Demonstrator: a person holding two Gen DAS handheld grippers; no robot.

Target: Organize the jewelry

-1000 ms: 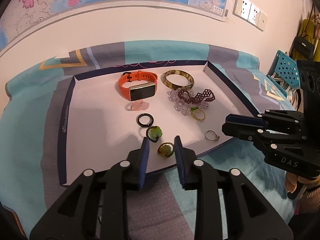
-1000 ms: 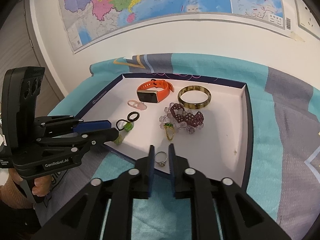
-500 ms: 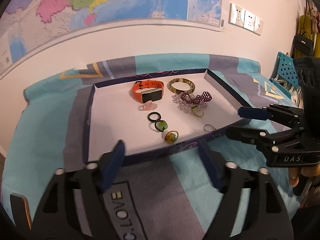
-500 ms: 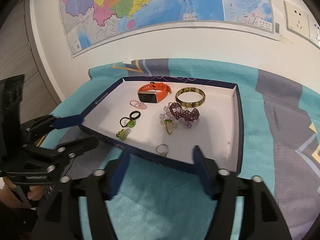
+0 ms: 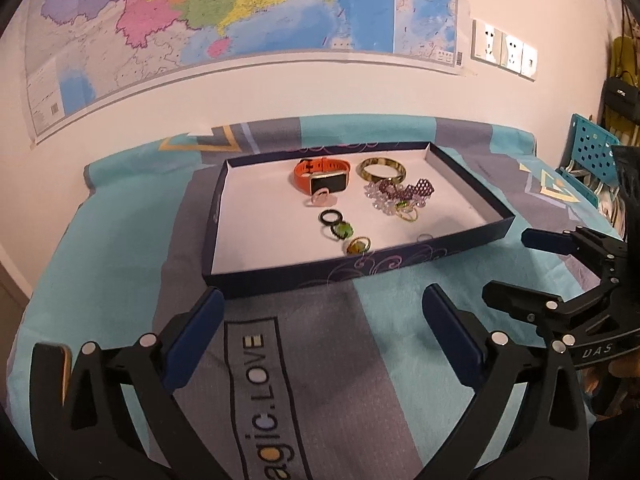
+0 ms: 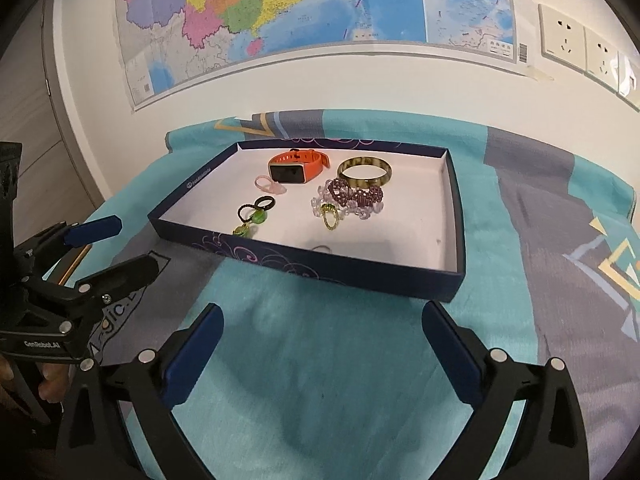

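Observation:
A shallow navy tray (image 5: 280, 276) (image 6: 454, 208) with a white floor lies on the cloth. In it are an orange watch (image 5: 320, 178) (image 6: 298, 165), a tortoiseshell bangle (image 5: 382, 169) (image 6: 364, 171), purple bead bracelets (image 5: 400, 196) (image 6: 352, 198), a pink ring (image 5: 320, 199), a black ring (image 5: 330, 217), green stone rings (image 5: 343, 231) (image 6: 260, 216), a gold ring (image 6: 330, 220) and a silver ring (image 6: 321, 249). My left gripper (image 5: 320, 320) is open and empty in front of the tray. My right gripper (image 6: 320, 336) is open and empty too, also short of the tray.
A teal and grey cloth (image 5: 360, 360) covers the table. A wall with a map (image 5: 240, 12) stands behind. Wall sockets (image 6: 580, 44) are at the right. A blue perforated crate (image 5: 588, 152) stands at the far right.
Both grippers have opened wide and pulled back from the tray. The amber ring and the silver ring they were around now lie in the tray.

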